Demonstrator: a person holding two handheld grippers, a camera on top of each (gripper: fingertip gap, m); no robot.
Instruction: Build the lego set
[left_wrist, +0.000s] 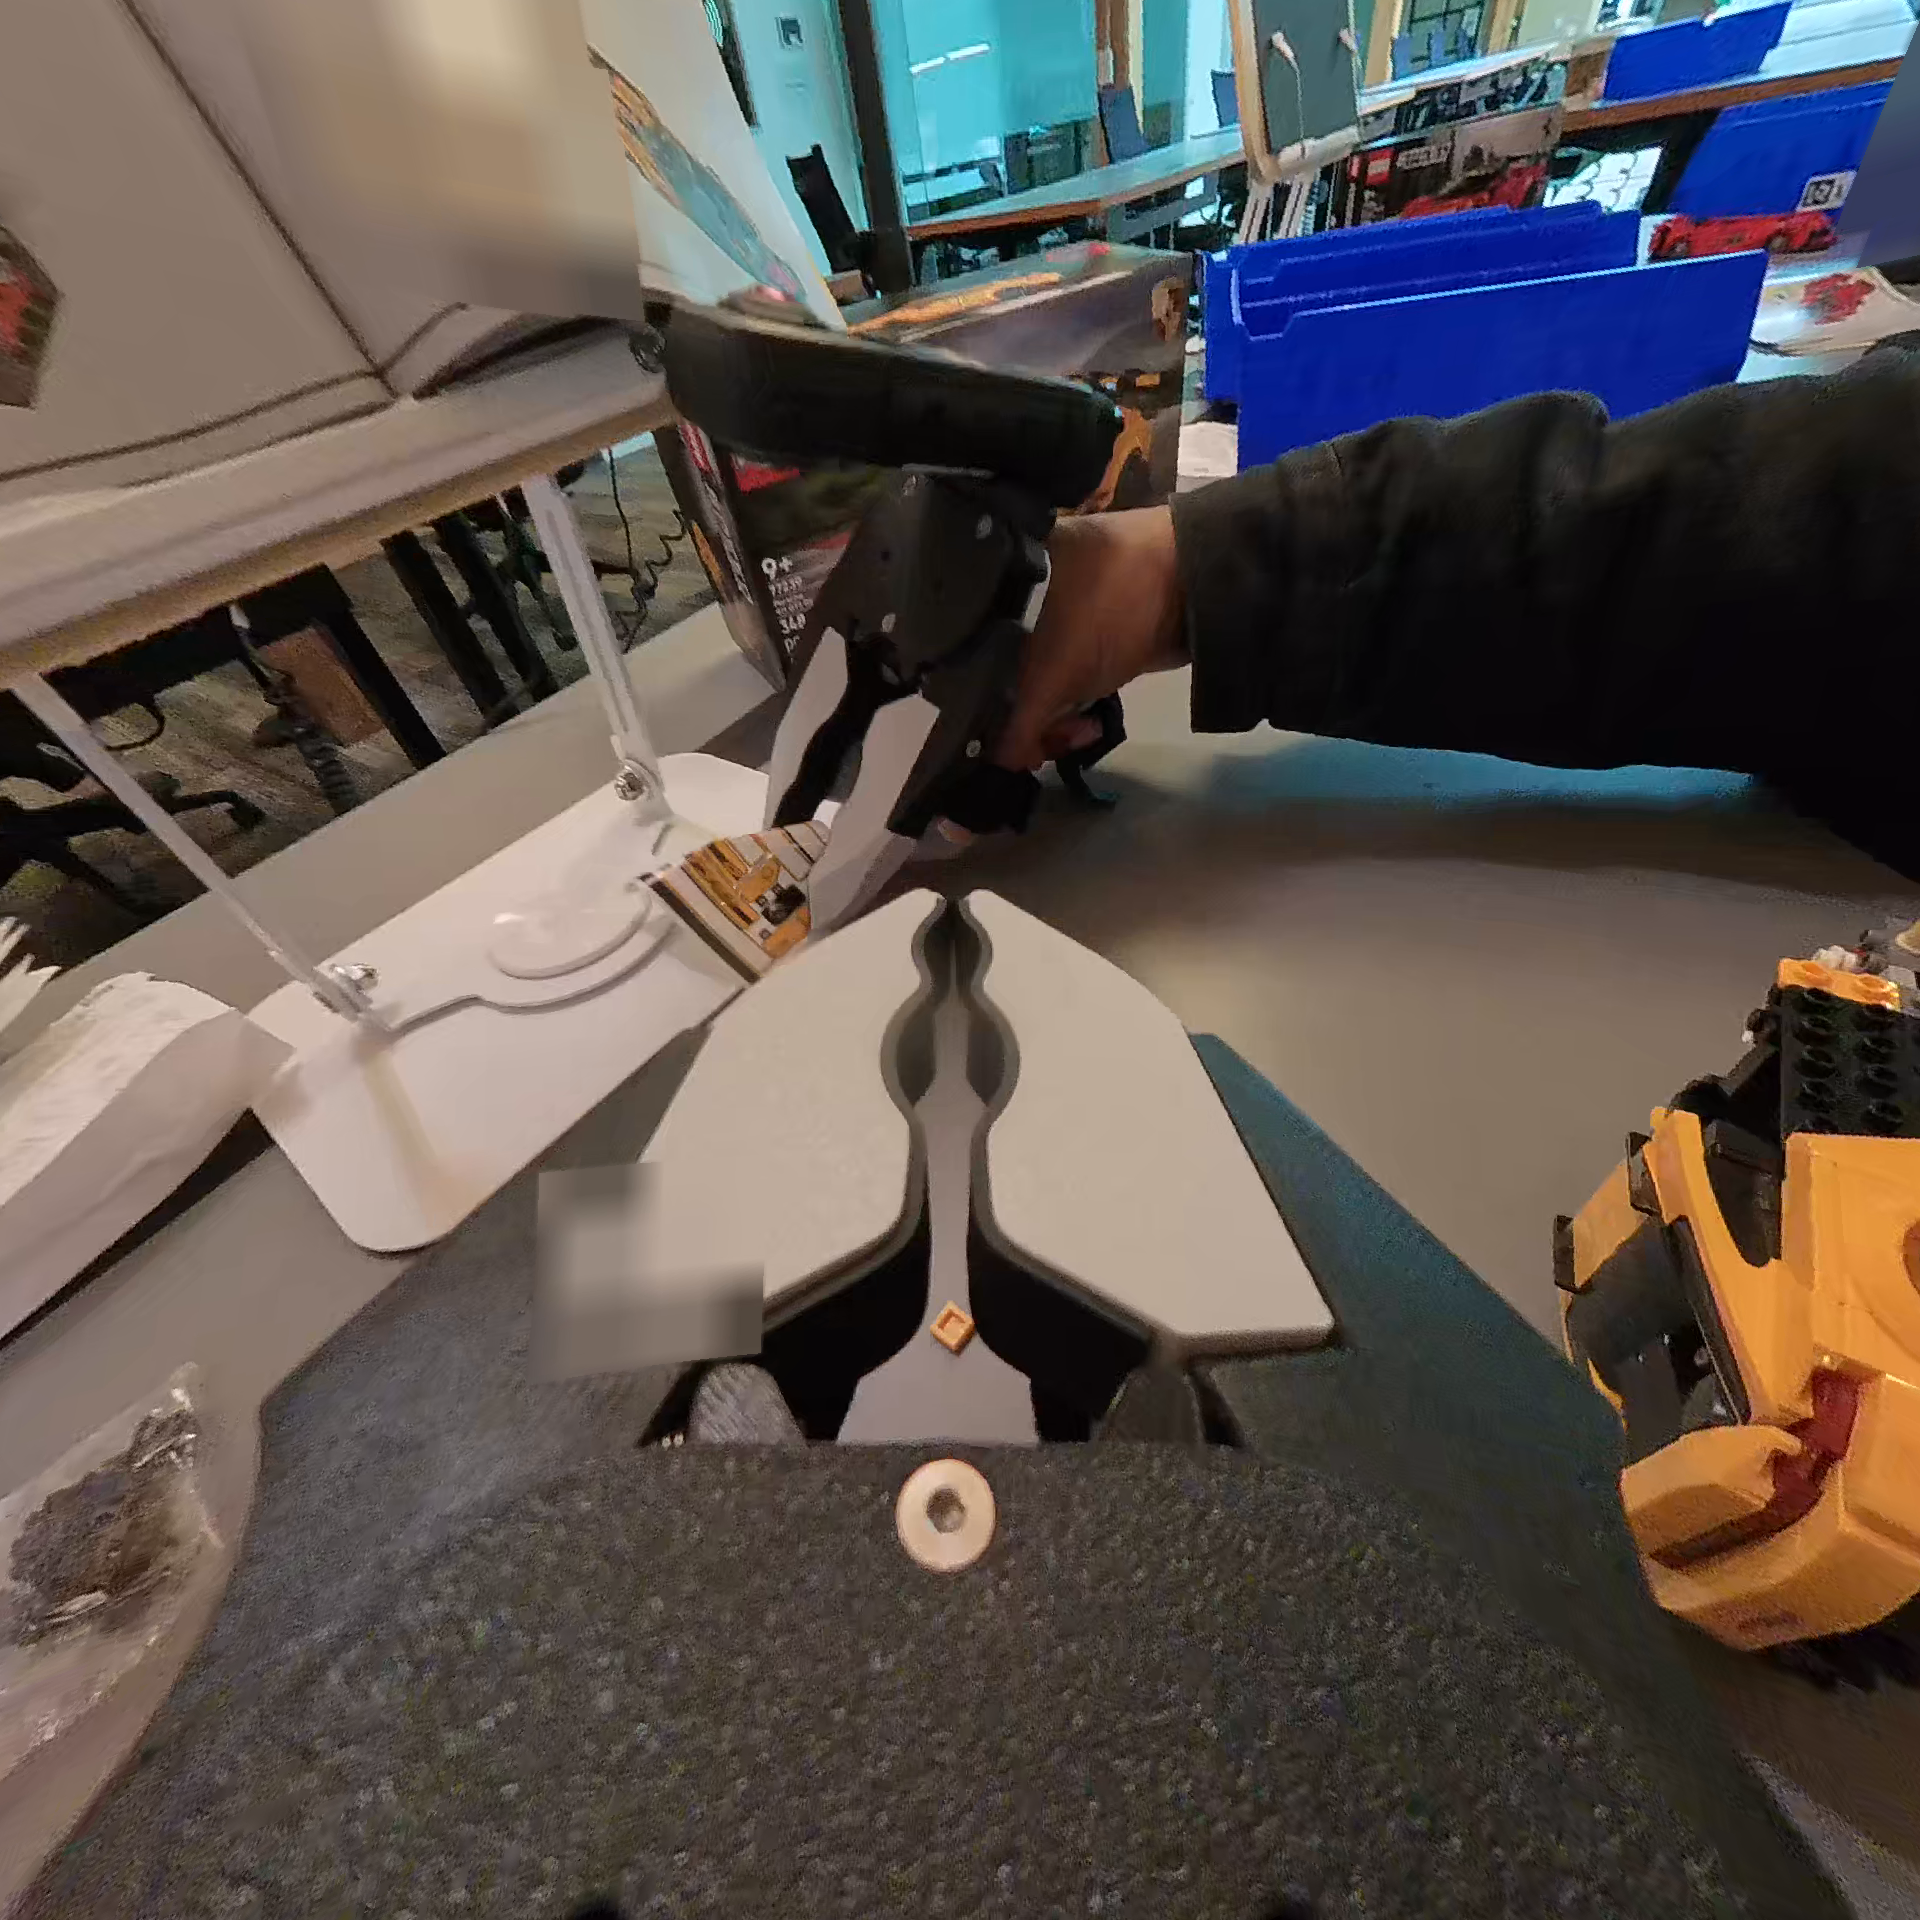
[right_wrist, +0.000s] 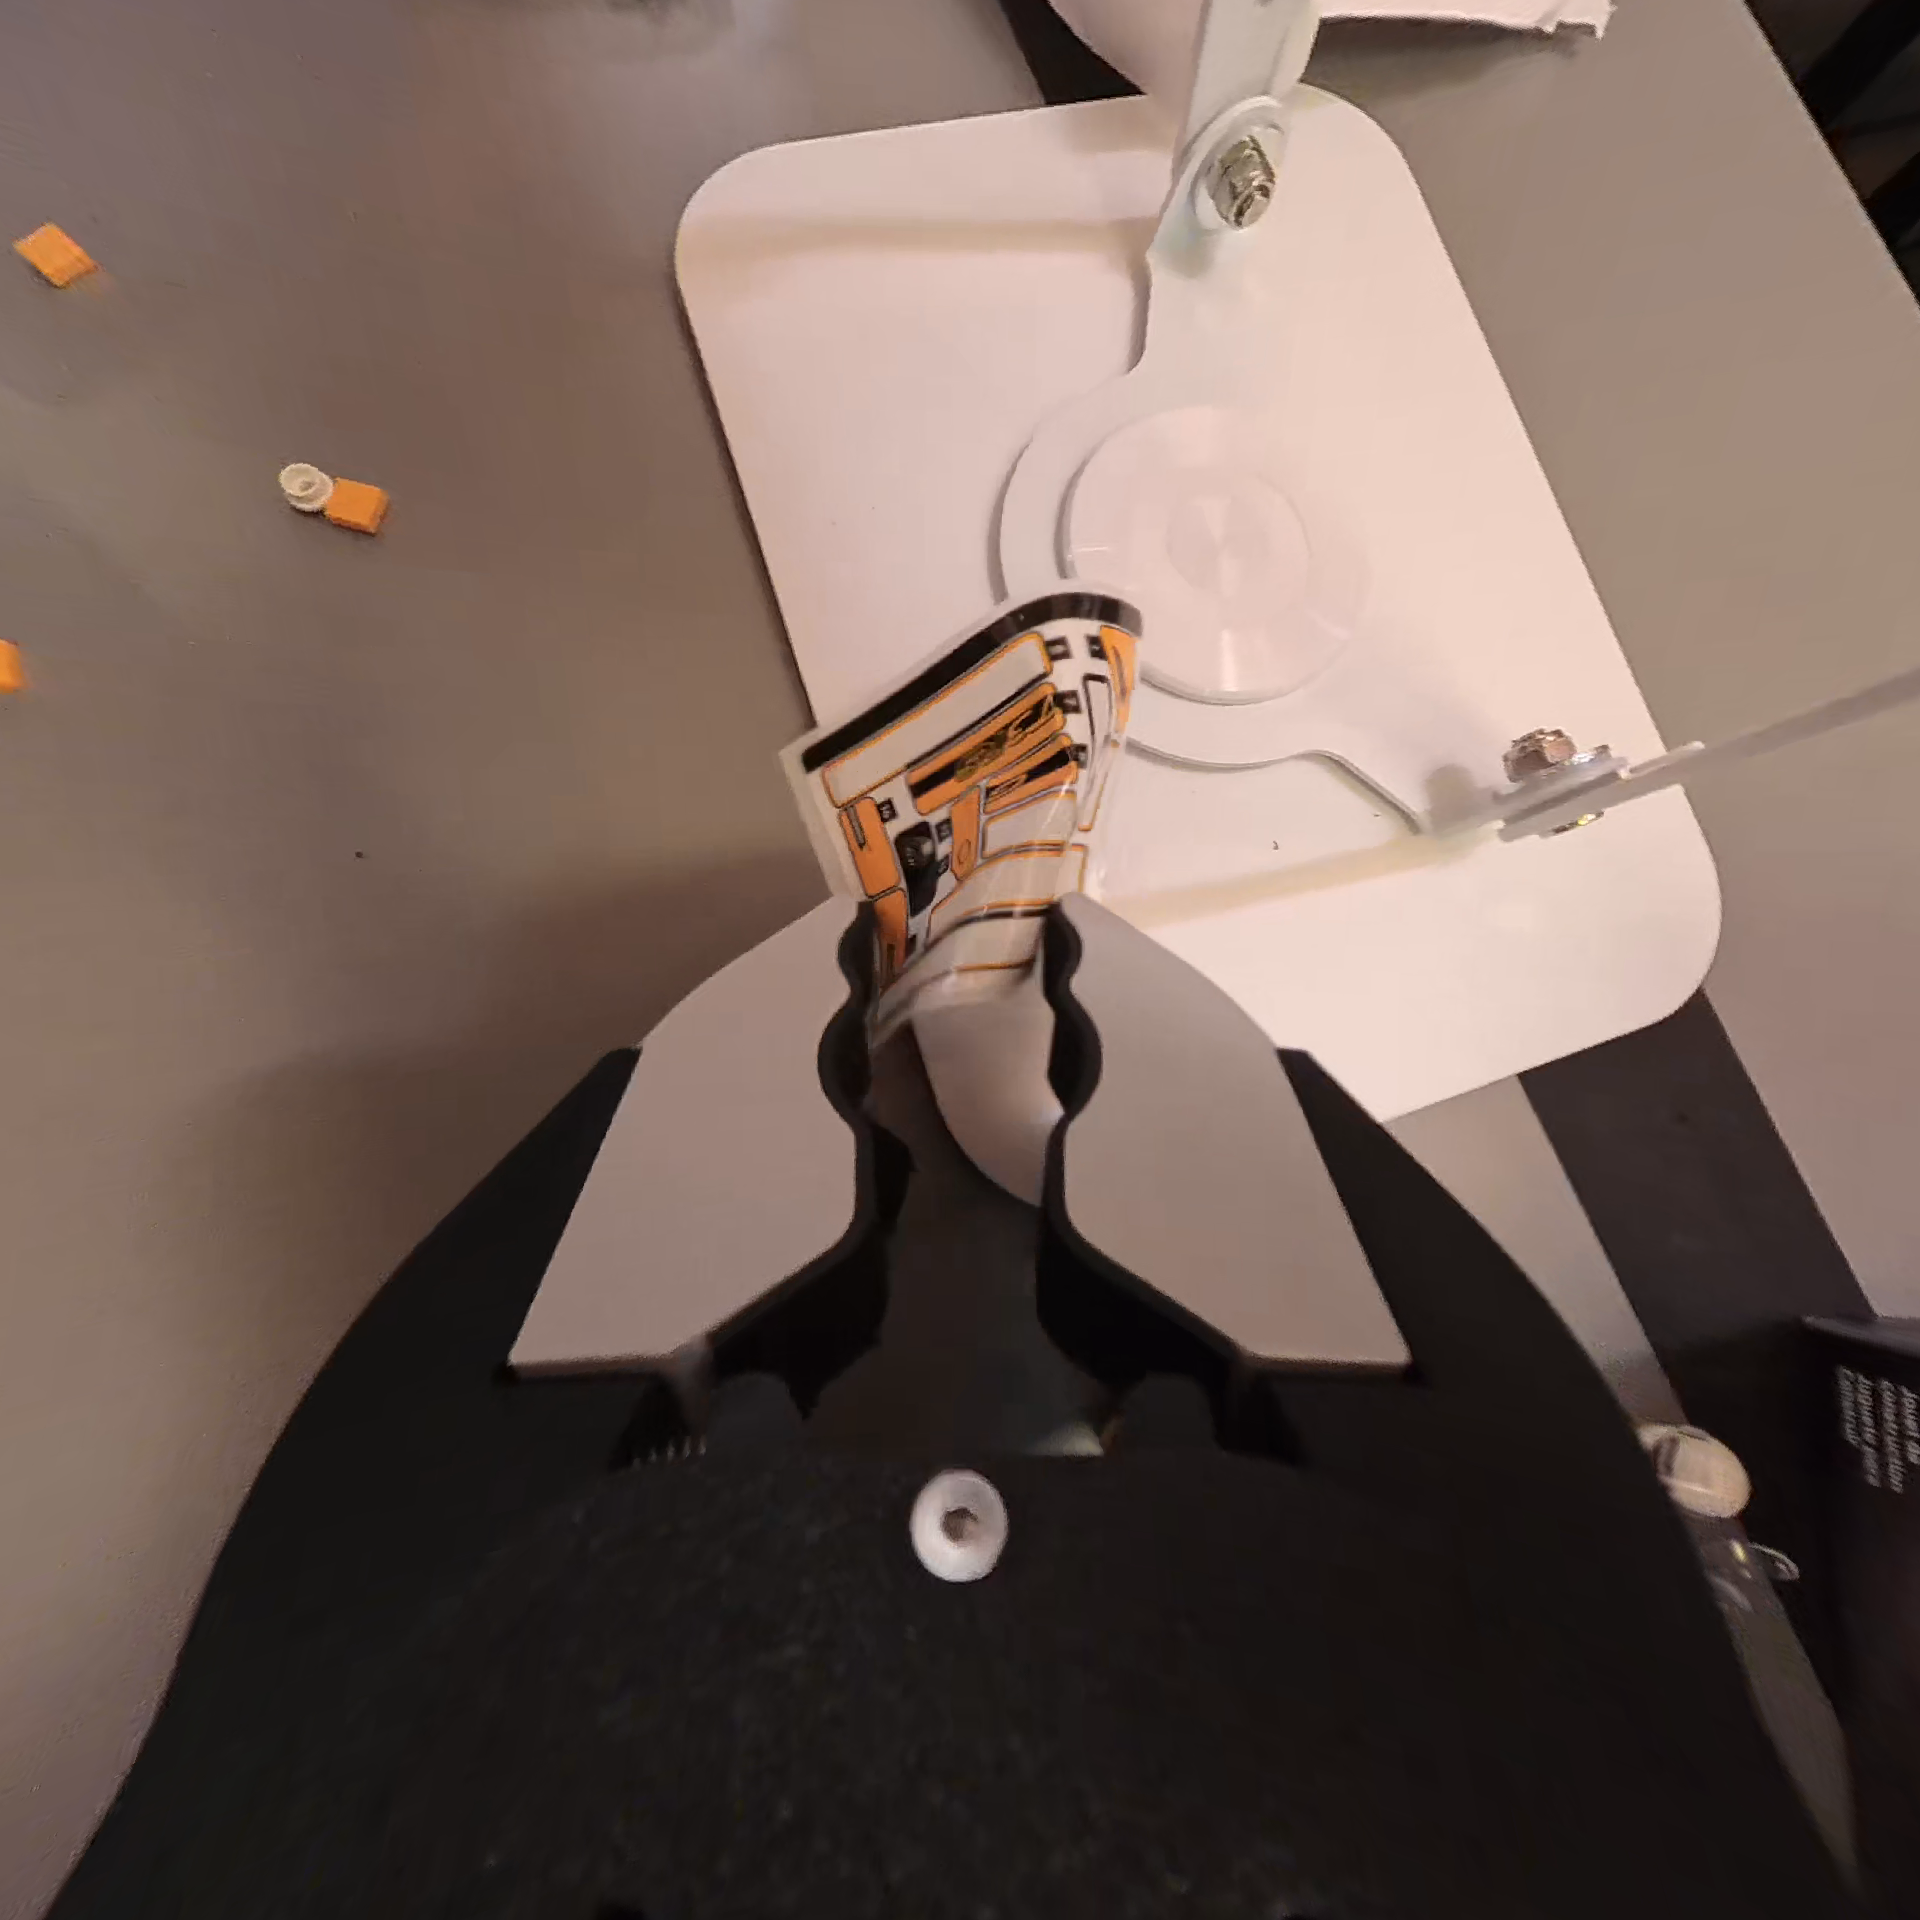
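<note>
Two grippers over grey table. Right gripper: fingers part open, curled sticker sheet with orange and black shapes clamped between them, bent by the squeeze. Sheet partly over edge of white stand base, just beside round clear disc. Left gripper: fingers together, nothing between tips, near the right gripper's tips. Small orange piece seen under its fingers. Orange and black brick car at its right. Loose orange pieces farther on table.
</note>
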